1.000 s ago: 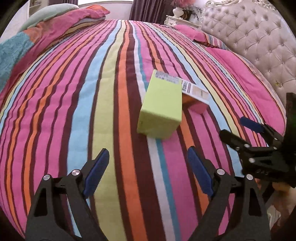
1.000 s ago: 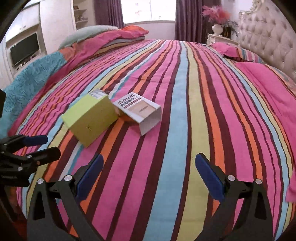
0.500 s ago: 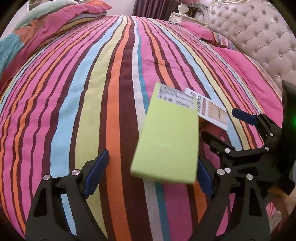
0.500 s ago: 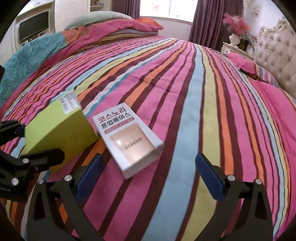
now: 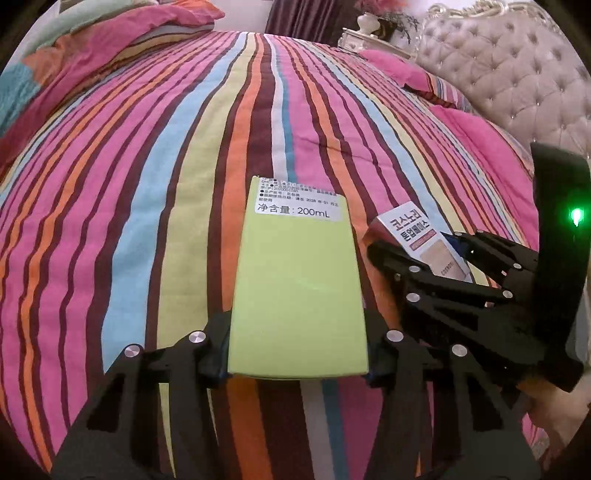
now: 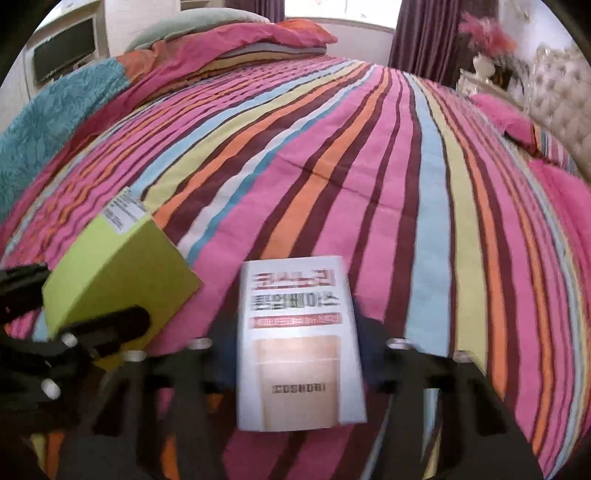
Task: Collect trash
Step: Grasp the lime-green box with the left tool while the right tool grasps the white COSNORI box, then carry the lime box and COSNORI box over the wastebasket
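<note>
A lime-green box point(image 5: 295, 288) with a white label lies on the striped bedspread point(image 5: 147, 184), lengthwise between the fingers of my left gripper point(image 5: 295, 354). Its jaws are closing and the pads touch both long sides of the box. Just to its right, a white cosmetics box point(image 6: 299, 350) with Korean print sits between the fingers of my right gripper point(image 6: 297, 343). Those jaws are closing too, with the pads against its sides. The left wrist view shows the right gripper point(image 5: 436, 258) around the white box point(image 5: 417, 232). In the right wrist view the green box point(image 6: 118, 273) sits in the left gripper point(image 6: 70, 299).
The bed fills both views. A tufted headboard point(image 5: 517, 92) and pink pillows point(image 5: 461, 122) stand at the right, and a folded quilt and pillows point(image 6: 240, 48) lie at the far end. A nightstand with a vase point(image 5: 369, 29) and a TV point(image 6: 62, 51) flank the bed. A hand point(image 5: 554, 417) holds the right gripper.
Both grippers moved forward over the boxes and narrowed from wide open. The green box now sits between the left fingers and the white box between the right fingers.
</note>
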The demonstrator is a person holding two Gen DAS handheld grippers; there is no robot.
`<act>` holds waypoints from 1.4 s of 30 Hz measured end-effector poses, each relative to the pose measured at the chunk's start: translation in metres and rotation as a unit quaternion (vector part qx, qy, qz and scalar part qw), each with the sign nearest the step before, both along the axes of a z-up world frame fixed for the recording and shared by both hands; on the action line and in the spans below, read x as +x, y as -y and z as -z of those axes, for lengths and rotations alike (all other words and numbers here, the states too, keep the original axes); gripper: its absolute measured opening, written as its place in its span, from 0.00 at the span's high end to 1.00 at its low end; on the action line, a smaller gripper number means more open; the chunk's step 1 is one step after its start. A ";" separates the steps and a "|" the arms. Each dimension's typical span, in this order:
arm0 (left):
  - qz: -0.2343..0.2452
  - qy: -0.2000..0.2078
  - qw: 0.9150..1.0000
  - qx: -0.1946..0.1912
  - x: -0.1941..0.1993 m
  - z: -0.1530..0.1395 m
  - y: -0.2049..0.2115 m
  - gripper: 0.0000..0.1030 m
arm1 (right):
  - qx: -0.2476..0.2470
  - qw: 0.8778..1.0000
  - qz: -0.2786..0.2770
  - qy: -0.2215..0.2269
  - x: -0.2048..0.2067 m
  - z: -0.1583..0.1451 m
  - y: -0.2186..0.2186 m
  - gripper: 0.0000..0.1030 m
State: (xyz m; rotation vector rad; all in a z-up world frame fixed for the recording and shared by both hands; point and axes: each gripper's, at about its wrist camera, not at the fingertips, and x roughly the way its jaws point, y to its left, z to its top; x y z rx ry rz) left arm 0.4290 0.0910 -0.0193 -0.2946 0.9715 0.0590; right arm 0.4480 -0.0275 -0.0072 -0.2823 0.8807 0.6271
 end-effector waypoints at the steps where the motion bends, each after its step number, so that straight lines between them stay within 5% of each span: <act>1: -0.002 0.002 1.000 -0.005 -0.001 0.000 -0.002 0.52 | 0.006 1.000 0.002 -0.006 -0.003 -0.001 0.001 0.56; 14: -0.004 0.014 1.000 -0.012 -0.056 -0.024 -0.008 0.52 | 0.069 0.993 0.079 -0.050 -0.055 -0.020 0.038 0.56; 30: 0.013 0.020 1.000 0.011 -0.188 -0.047 0.008 0.52 | 0.136 0.980 0.110 -0.100 -0.176 -0.031 0.073 0.56; 42: 0.034 0.018 0.998 0.041 -0.284 -0.050 0.029 0.52 | 0.146 0.979 0.109 -0.092 -0.258 -0.043 0.089 0.56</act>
